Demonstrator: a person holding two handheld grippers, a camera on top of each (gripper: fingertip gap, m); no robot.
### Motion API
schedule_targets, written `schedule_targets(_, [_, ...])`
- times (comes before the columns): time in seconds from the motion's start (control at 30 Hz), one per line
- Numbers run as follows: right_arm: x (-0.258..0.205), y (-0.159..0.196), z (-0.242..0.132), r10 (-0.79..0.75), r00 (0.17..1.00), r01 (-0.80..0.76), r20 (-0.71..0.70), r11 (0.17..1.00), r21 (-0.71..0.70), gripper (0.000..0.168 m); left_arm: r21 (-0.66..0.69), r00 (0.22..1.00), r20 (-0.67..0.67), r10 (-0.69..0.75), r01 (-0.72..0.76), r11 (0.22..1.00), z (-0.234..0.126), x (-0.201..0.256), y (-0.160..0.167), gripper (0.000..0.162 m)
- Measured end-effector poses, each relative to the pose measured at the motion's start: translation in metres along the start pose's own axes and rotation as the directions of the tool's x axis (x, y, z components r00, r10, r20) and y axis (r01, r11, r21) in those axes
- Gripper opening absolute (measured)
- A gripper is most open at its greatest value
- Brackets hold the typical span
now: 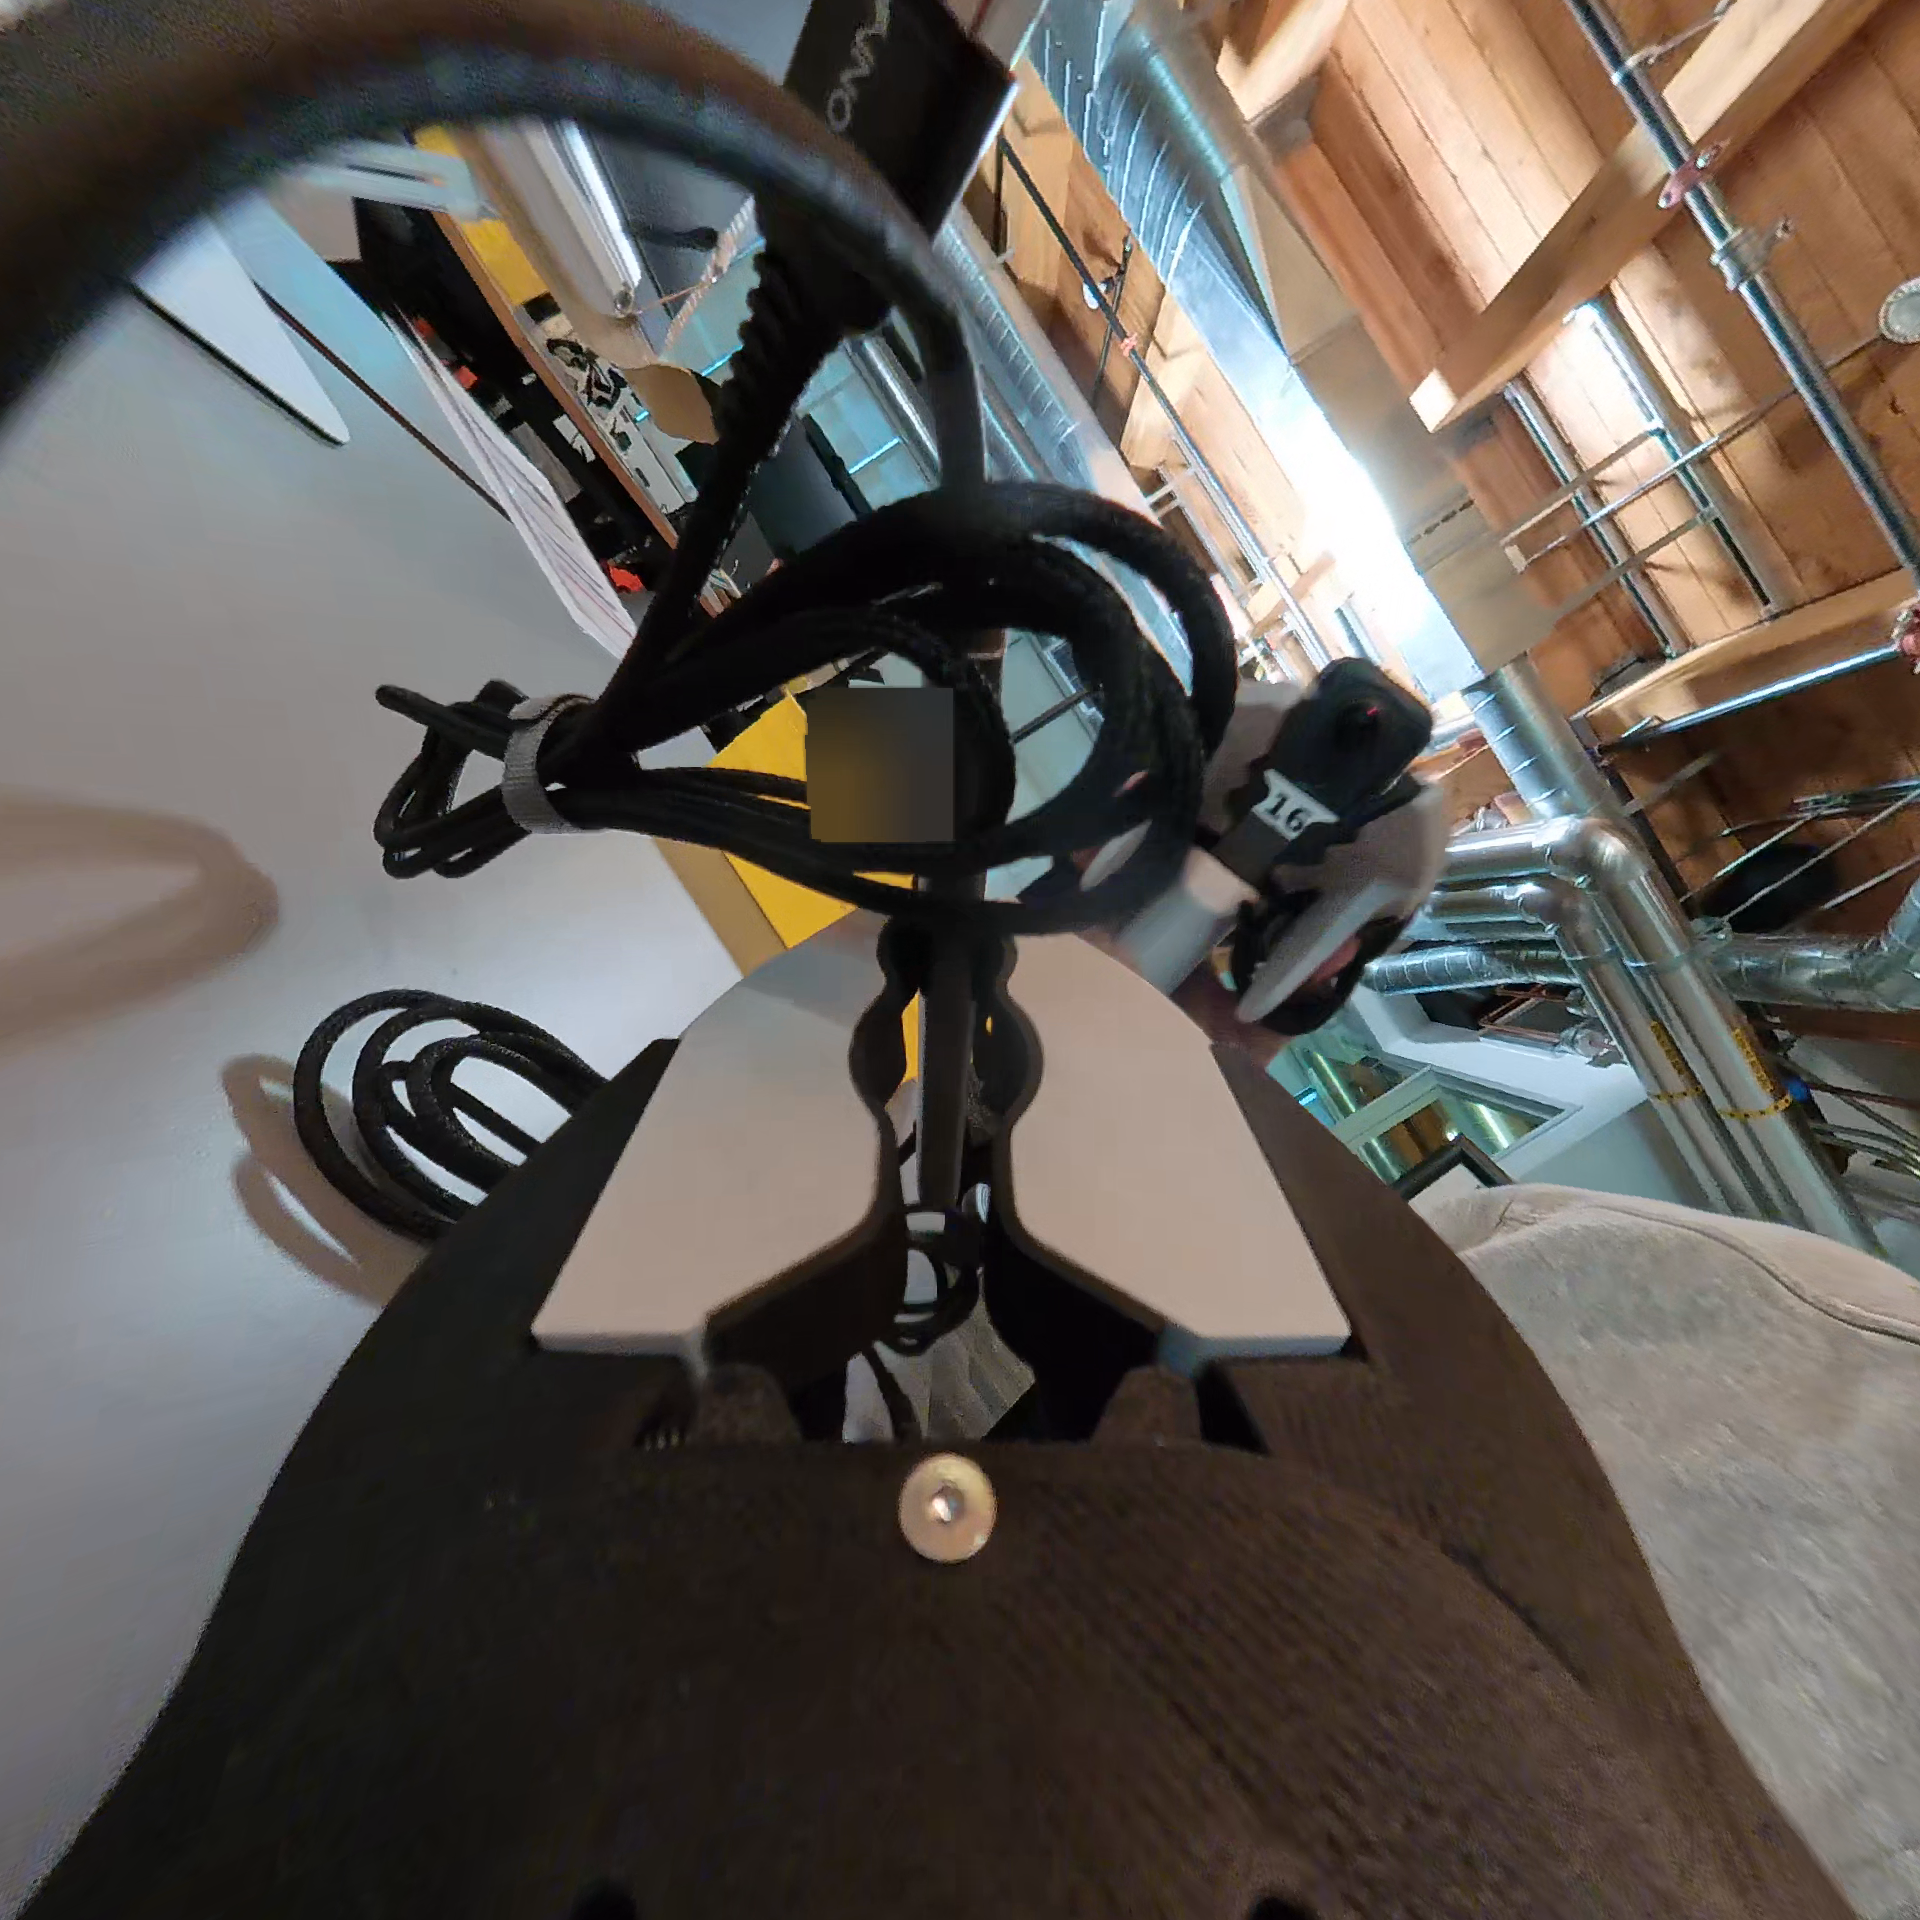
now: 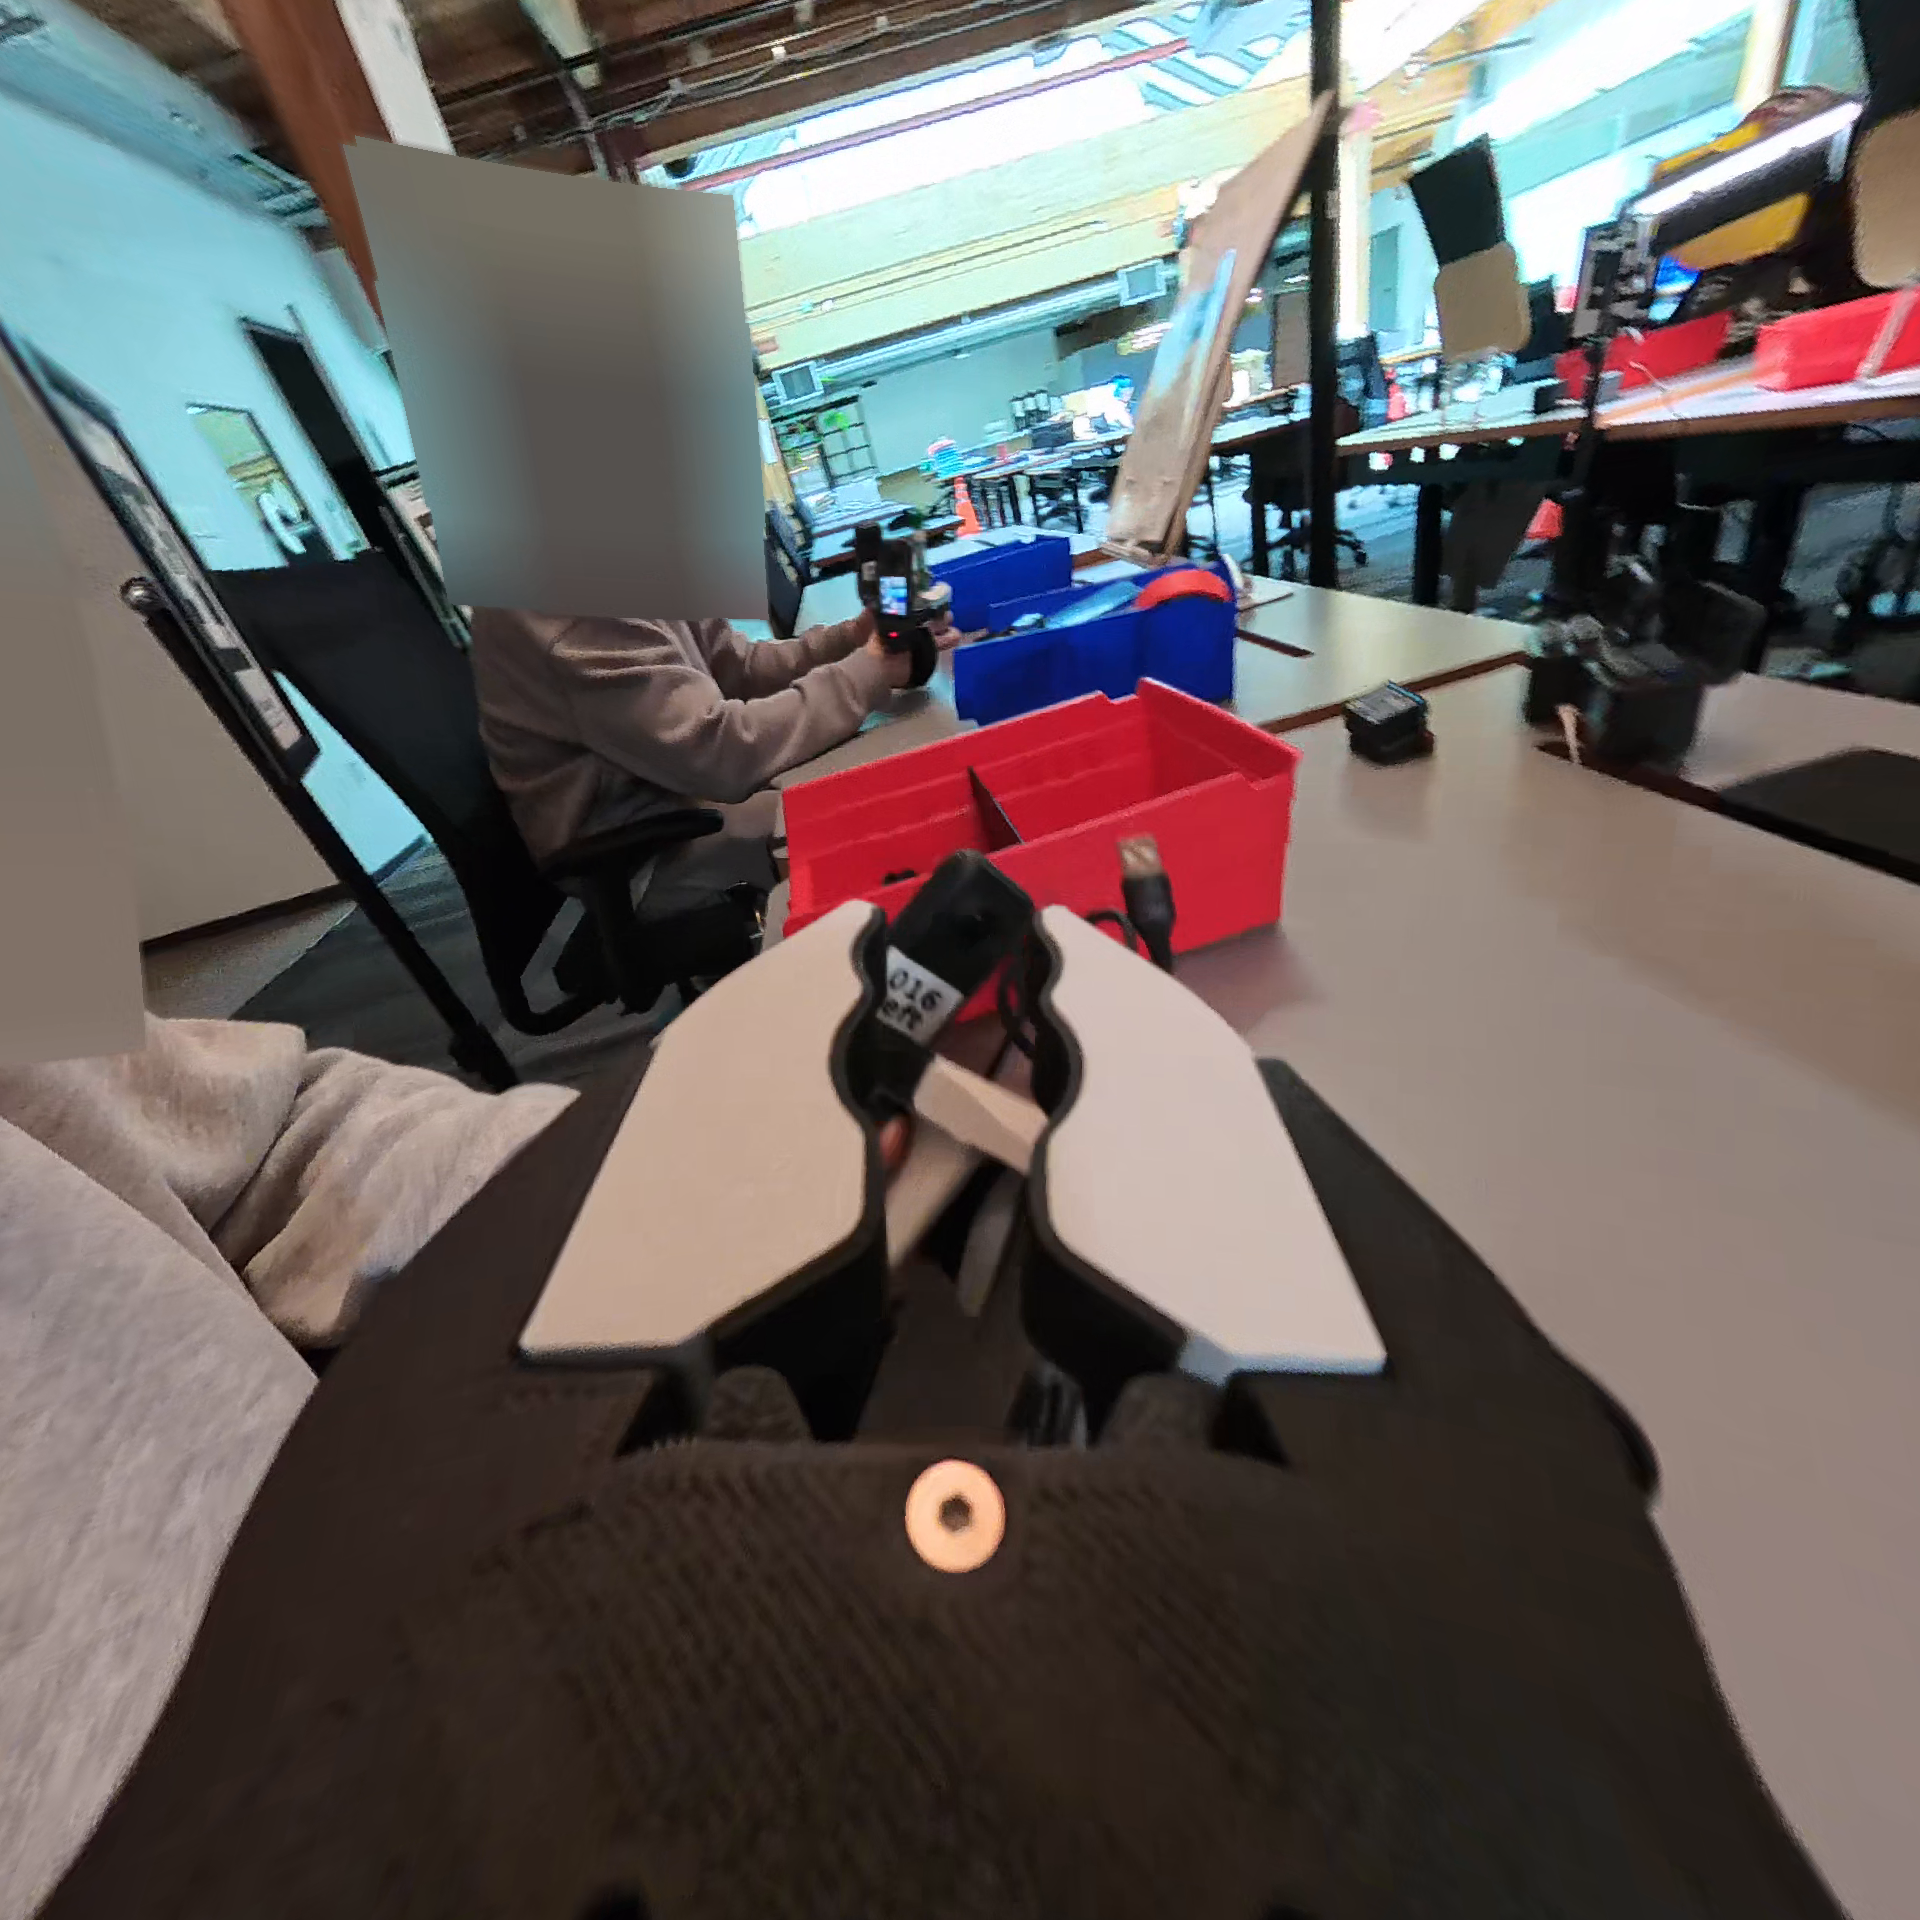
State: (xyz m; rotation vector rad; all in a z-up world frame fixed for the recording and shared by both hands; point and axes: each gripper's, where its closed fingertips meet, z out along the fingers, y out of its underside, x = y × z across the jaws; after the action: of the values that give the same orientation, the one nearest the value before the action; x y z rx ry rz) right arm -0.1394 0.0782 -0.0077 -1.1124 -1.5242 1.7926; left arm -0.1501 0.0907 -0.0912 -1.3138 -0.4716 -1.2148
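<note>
My left gripper is shut on a strand of a black braided cable and holds it up in the air. The cable's loops are bundled by a grey strap. My right gripper faces the left one, jaws nearly together on a thin strand of the same cable, beside its USB plug. It also shows in the left wrist view, at the loops' right side. The left gripper's black body is just beyond my right fingertips.
A second coil of black cable lies on the white table. A red divided bin stands ahead on the table, with blue bins behind. A seated person holds another gripper at the left. A small black box sits farther back. About 9 cm separates my left fingertips from my right.
</note>
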Motion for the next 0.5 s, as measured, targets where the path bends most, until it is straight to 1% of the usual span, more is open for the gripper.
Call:
schedule_targets(0.2, [-0.015, -0.022, 0.047, -0.058, 0.992, 0.059, 0.115, 0.998, 0.0, 0.025, 0.042, 0.998, 0.013, -0.057, 0.056, 0.998, -0.005, -0.014, -0.007, 0.009])
schedule_targets(0.37, [-0.03, -0.026, 0.081, -0.11, 0.972, 0.127, 0.21, 0.989, -0.071, 0.024, 0.058, 0.995, -0.003, -0.096, 0.096, 0.994, -0.005, -0.018, -0.01, 0.009])
schedule_targets(0.5, [-0.047, -0.024, 0.11, -0.109, 0.949, 0.149, 0.294, 0.982, -0.117, 0.024, 0.064, 0.995, -0.007, -0.104, 0.104, 0.993, -0.005, -0.019, -0.011, 0.009])
